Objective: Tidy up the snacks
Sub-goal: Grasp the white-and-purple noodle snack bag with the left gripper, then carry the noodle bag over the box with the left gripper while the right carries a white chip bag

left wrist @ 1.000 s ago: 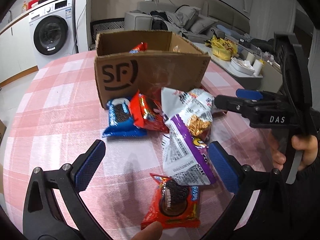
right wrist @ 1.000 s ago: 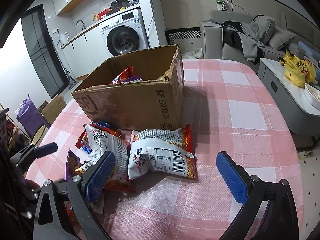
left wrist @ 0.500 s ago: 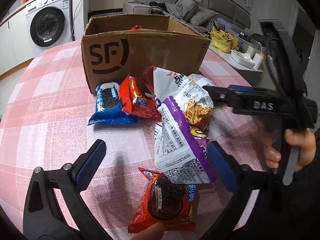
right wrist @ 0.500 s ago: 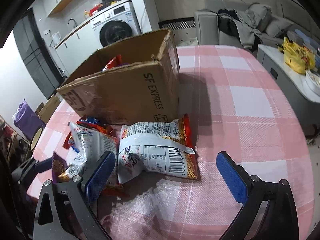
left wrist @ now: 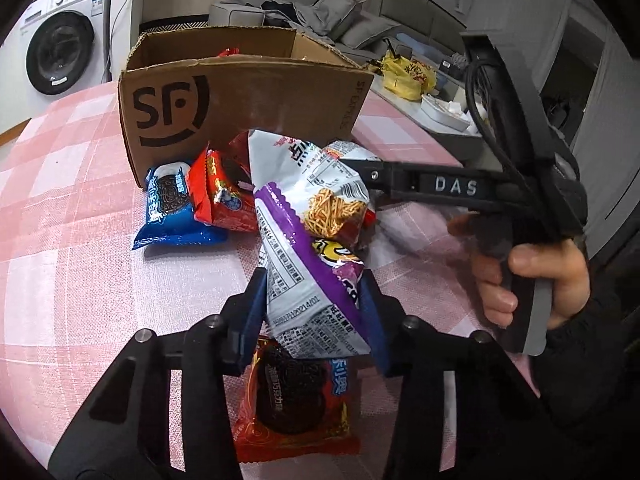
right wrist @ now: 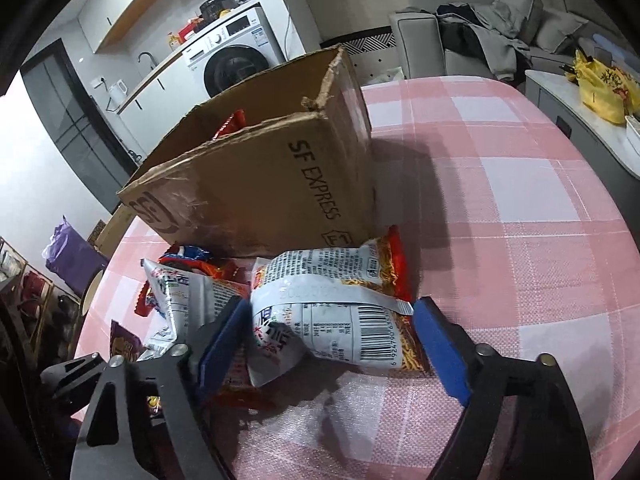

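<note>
Pink checked tablecloth (left wrist: 80,240) in a living room with a washing machine (left wrist: 60,56) behind; the left gripper (left wrist: 316,312) has just clamped down on the purple-and-silver snack bag (left wrist: 312,272), pads squeezing its lower end. The right gripper (right wrist: 332,344) has been closing around the silver noodle-snack bag (right wrist: 340,312), both pads right at its edges. Blue cookie pack (left wrist: 170,208) and red packs (left wrist: 220,196) sit against the SF cardboard box (left wrist: 240,96), another red cookie pack (left wrist: 292,400) under the left gripper

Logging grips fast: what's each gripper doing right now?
Left gripper: shut on the purple snack bag.
Right gripper: jaws just closing around the noodle snack bag, pads apparently touching it.
</note>
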Demonstrator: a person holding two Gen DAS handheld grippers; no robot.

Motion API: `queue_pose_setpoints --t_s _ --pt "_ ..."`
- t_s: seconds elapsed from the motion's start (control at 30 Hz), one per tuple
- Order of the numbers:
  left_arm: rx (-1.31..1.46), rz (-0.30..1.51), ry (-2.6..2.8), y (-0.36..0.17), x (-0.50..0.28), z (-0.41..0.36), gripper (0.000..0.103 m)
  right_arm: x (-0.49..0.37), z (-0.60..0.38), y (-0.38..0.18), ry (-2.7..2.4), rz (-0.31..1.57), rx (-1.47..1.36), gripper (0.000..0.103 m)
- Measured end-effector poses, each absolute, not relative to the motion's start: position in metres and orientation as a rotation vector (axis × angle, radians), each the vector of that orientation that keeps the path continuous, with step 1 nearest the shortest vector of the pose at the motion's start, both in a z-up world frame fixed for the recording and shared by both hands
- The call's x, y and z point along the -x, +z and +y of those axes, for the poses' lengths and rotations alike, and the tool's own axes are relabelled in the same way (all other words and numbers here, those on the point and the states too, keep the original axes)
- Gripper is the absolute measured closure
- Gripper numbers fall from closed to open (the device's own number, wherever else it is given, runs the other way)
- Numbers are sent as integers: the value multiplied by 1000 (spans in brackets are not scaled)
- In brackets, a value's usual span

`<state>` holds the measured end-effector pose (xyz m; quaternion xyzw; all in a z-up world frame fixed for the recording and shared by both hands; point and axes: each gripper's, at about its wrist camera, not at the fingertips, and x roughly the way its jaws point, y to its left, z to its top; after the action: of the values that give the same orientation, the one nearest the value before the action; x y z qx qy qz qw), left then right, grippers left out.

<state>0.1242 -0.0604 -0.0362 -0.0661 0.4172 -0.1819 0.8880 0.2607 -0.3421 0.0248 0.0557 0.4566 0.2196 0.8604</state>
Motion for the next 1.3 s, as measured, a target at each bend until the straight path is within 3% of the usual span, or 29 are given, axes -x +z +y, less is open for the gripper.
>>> queue_pose_setpoints --t_s 0.2,0.3,1.3 --pt "156 833 -367 -27 -122 -49 63 -255 -339 28 484 936 -72 42" --pt "171 816 -357 -21 -122 -41 63 -249 -340 30 490 931 -74 46" --pt "202 682 -275 19 -119 -6 63 -215 -364 86 527 772 -130 48"
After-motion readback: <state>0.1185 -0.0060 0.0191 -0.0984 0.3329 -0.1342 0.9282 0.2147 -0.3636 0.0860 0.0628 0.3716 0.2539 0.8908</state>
